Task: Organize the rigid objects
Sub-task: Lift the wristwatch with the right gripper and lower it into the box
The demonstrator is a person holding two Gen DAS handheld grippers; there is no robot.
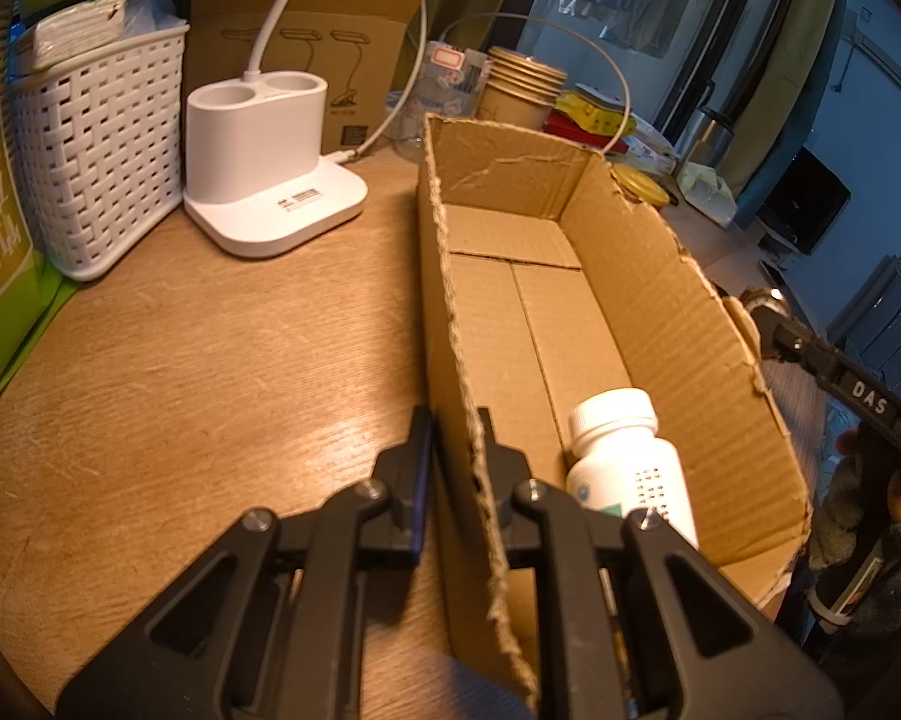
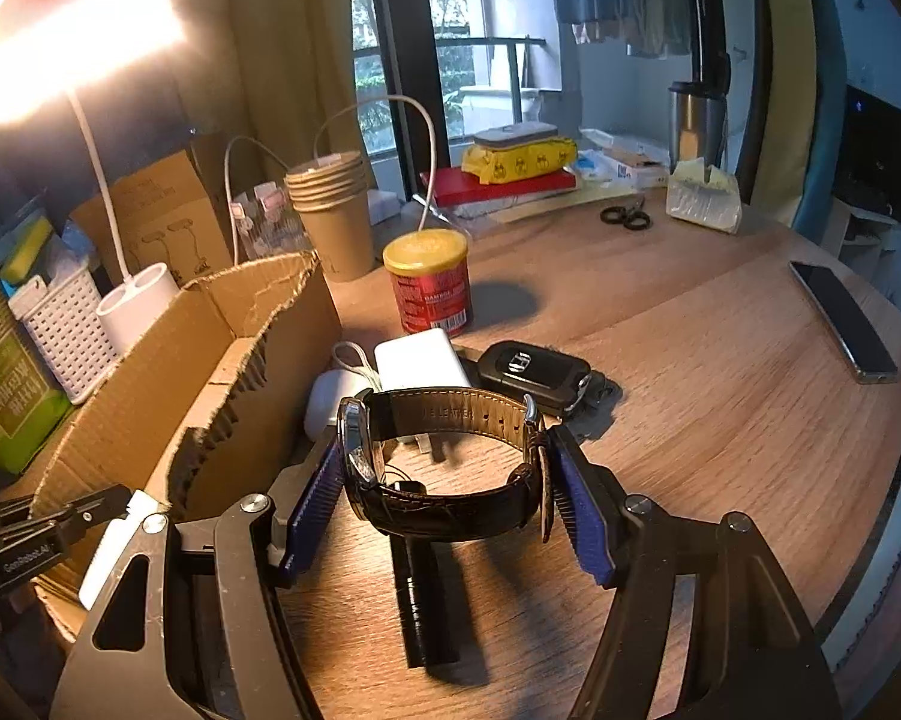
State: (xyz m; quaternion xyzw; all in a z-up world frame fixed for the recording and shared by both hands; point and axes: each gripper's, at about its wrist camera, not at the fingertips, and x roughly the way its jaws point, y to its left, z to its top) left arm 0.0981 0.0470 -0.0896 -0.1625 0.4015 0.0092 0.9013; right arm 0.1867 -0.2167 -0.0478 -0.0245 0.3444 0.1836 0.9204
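Note:
My left gripper (image 1: pixel 456 420) is shut on the near left wall of an open, torn cardboard box (image 1: pixel 450 312), one finger outside and one inside. A white pill bottle (image 1: pixel 627 468) lies on the box floor beside it. My right gripper (image 2: pixel 444 456) is shut on a dark leather-strap wristwatch (image 2: pixel 444 498) and holds it just above the wooden desk. Ahead of it lie a white power bank (image 2: pixel 420 360), a black car key (image 2: pixel 534 372), a white earbud case (image 2: pixel 330 396) and a red can with a yellow lid (image 2: pixel 429 288). The box (image 2: pixel 210 372) stands to the right gripper's left.
A white lamp base (image 1: pixel 270 162) and a white woven basket (image 1: pixel 96 150) stand left of the box. Stacked paper cups (image 2: pixel 333 210), scissors (image 2: pixel 624 216), a phone (image 2: pixel 843 318), books and a steel tumbler (image 2: pixel 693 120) sit farther back. A black cylindrical object (image 2: pixel 420 594) lies under the watch.

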